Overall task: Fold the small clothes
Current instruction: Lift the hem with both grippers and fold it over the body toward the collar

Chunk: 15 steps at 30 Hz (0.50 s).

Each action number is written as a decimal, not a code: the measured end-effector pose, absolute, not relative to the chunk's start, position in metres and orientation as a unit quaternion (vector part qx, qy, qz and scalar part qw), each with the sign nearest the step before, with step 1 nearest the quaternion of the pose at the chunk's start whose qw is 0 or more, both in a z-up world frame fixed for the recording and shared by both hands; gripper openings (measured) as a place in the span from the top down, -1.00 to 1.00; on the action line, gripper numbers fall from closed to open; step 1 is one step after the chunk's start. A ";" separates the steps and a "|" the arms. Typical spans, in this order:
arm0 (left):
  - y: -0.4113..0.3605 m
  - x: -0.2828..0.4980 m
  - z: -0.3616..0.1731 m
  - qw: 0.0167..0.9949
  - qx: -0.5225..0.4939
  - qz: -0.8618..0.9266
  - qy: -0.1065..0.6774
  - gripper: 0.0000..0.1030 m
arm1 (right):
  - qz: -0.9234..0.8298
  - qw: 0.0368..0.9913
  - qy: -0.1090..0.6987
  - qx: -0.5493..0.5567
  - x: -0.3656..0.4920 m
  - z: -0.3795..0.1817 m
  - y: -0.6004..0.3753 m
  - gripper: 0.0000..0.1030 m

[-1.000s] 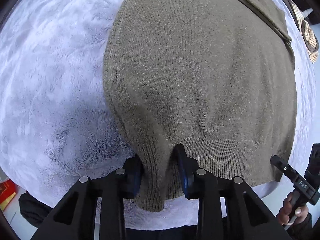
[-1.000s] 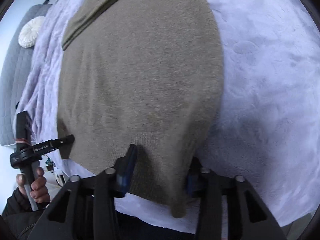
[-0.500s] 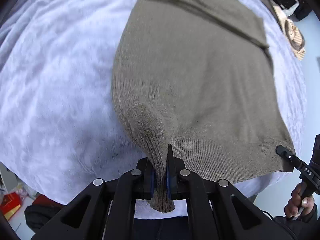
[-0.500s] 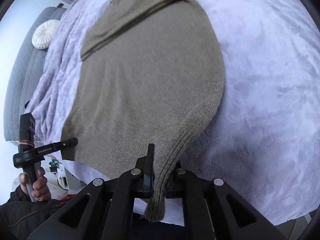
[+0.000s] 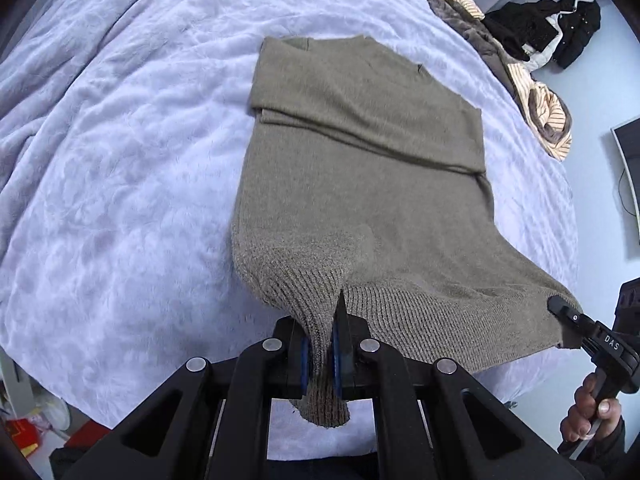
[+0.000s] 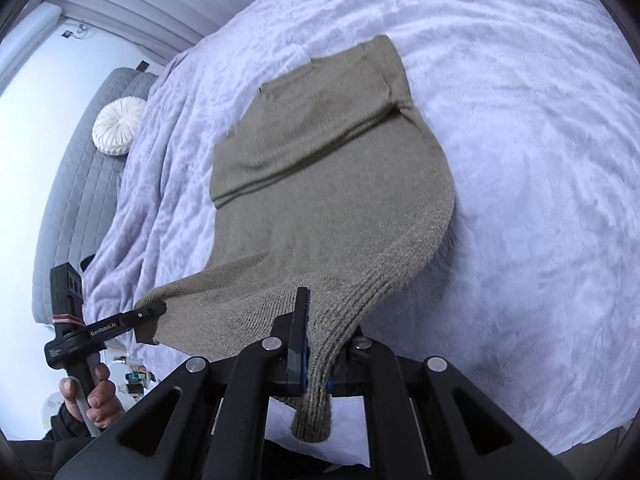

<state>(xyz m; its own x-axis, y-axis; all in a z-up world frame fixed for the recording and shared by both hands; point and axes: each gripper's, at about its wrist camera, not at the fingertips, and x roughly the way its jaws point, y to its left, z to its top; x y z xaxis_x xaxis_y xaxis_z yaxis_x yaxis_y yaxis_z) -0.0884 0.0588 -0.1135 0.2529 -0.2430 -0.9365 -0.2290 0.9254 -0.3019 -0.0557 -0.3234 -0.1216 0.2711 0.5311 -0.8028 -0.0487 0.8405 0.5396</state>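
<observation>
An olive-brown knitted sweater [image 5: 360, 184] lies spread on a pale lilac plush blanket [image 5: 120, 160] that covers a bed, its neck end far from the cameras and its ribbed hem nearest them. A sleeve is folded flat across the upper chest, making a straight band from side to side. The far part of the sweater rests flat on the blanket, while the hem end is lifted clear of it and stretched between the two grippers.

The left gripper [image 5: 320, 354] has its jaws clamped on the hem's ribbed corner on the sweater's left edge; the knit bunches between the blue pads and a short tail of ribbing hangs below them. The right gripper [image 6: 316, 364] pinches the opposite hem corner in the same way, jaws pressed together on the cloth with a tail of ribbing drooping beneath. Each gripper shows small at the edge of the other's view, held by a hand [image 6: 94, 398] in a dark sleeve.

At the far edge of the bed lies a crumpled grey and cream striped garment [image 5: 520, 76], well apart from the sweater, with a heap of black clothing [image 5: 548, 28] beyond it. A round white pleated cushion [image 6: 118, 125] sits on a grey quilted headboard [image 6: 76, 184] at the left of the right wrist view
</observation>
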 end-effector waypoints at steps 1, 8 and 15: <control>0.059 -0.085 -0.110 0.770 -0.191 -0.007 0.609 0.82 | 0.185 0.771 0.572 0.210 -0.052 -0.119 -0.315 0.88; 0.060 -0.056 -0.095 0.786 -0.165 -0.024 0.595 0.82 | 0.162 0.785 0.563 0.201 -0.037 -0.096 -0.306 0.89; 0.070 -0.025 -0.091 0.783 -0.153 -0.034 0.601 0.82 | 0.133 0.797 0.559 0.187 -0.019 -0.077 -0.287 0.89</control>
